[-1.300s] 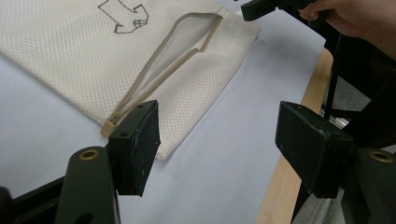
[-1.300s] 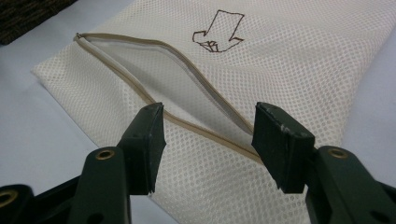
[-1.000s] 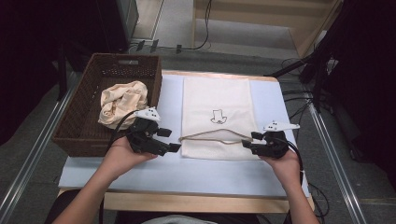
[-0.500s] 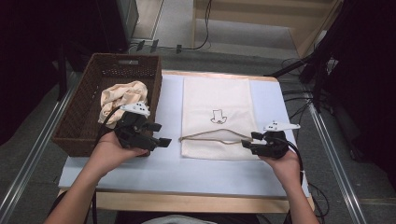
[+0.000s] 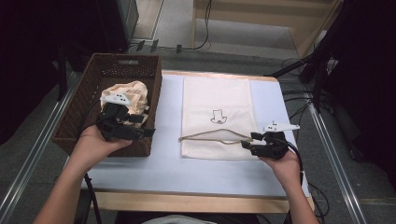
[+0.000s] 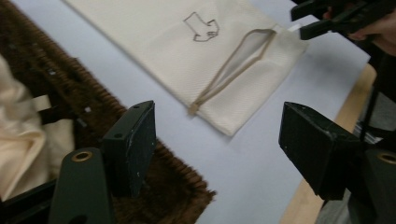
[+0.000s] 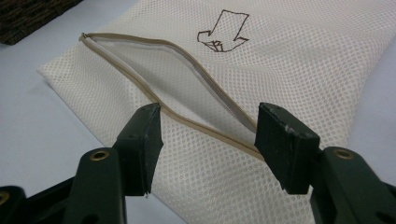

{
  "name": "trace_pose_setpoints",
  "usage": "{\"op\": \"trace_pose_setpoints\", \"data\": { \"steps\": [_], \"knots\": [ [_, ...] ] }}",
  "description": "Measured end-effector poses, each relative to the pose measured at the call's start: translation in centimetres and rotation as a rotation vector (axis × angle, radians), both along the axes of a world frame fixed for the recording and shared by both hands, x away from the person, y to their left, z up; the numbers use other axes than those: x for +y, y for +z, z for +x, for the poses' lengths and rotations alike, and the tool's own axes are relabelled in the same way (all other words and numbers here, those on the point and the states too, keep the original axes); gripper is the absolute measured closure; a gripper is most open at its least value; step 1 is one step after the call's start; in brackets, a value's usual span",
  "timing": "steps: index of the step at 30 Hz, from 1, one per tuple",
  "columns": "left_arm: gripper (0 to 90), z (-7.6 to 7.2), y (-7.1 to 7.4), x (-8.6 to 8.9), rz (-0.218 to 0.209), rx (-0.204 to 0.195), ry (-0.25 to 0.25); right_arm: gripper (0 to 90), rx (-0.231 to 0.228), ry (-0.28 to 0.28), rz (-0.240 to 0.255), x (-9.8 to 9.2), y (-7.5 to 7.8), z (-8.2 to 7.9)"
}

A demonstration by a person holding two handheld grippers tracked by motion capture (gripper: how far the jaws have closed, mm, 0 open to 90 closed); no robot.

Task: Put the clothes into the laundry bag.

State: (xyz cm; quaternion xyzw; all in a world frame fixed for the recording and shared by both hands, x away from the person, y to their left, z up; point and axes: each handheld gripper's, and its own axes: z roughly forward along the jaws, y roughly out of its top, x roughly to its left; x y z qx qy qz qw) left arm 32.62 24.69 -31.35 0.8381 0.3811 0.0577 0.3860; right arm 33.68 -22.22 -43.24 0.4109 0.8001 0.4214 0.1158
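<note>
- Basket [image 5: 84, 116], left of frame: crumpled cloth [image 5: 128, 95] sits in it. Soft, light and floppy, so it will sag and bunch; best to pinch a raised fold near the top.
- Left tool [image 5: 133, 127] hovers over the basket's near-right corner beside the cloth, jaws apart, nothing between them.
- Mesh bag [image 5: 217, 100], centre of frame, lies flat on the tabletop [image 5: 168, 163]. Zipper [image 7: 187, 79] gapes along the near edge. Thin, limp mesh: the mouth will collapse unless its lip is held up.
- Right tool [image 5: 254, 142], lower right, sits at the bag's near-right corner. Jaws apart astride the zipper end [image 7: 205, 126], not pinching.
- Hard to tell: what the cloth is, how much is buried in the basket, anything inside the bag.
</note>
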Motion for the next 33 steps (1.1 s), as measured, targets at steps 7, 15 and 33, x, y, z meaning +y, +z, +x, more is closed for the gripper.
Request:
{"op": "trace_pose_setpoints", "data": {
  "steps": [7,15,33],
  "knots": [
    [29.0,0.5,0.3,1.7,0.054,-0.042,0.105,41.8,-0.006,-0.006,-0.004,0.0,0.0,-0.1],
    [30.1,3.4,1.4,3.0,0.068,-0.014,0.124,41.6,-0.015,0.001,0.0,1.0,0.1,0.0],
    [21.8,9.3,-1.4,7.5,0.084,0.028,0.275,41.5,-0.018,0.046,-0.015,2.1,0.3,0.8]
  ]
}}
